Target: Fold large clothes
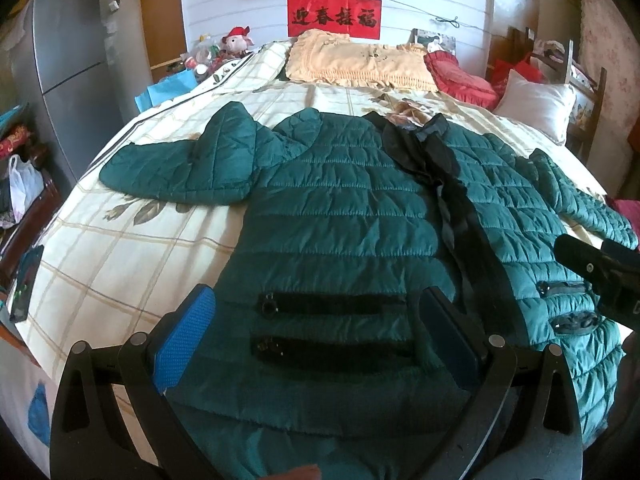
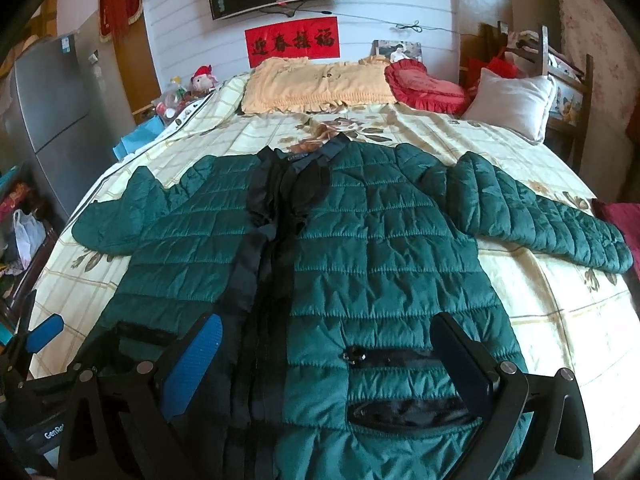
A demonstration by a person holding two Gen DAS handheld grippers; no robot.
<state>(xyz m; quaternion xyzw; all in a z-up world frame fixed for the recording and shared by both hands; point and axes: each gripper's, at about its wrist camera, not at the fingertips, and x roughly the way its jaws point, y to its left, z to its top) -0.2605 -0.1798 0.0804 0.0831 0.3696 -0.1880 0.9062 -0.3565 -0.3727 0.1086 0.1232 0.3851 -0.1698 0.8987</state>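
A dark green quilted jacket [image 1: 344, 208] lies front up and spread flat on the bed, sleeves out to both sides, its black zipper placket down the middle; it also shows in the right wrist view [image 2: 372, 256]. My left gripper [image 1: 316, 320] is open above the jacket's left lower panel with its two black pocket zippers. My right gripper [image 2: 328, 354] is open above the right lower panel near the hem. The right gripper also shows at the right edge of the left wrist view [image 1: 596, 268]. Neither holds anything.
The bed has a cream checked floral sheet [image 2: 532, 280]. A yellow pillow [image 2: 316, 84], a red cushion [image 2: 424, 86] and a white pillow [image 2: 512, 104] lie at the head. A grey fridge [image 1: 68, 60] stands left; a wooden chair [image 2: 560, 80] right.
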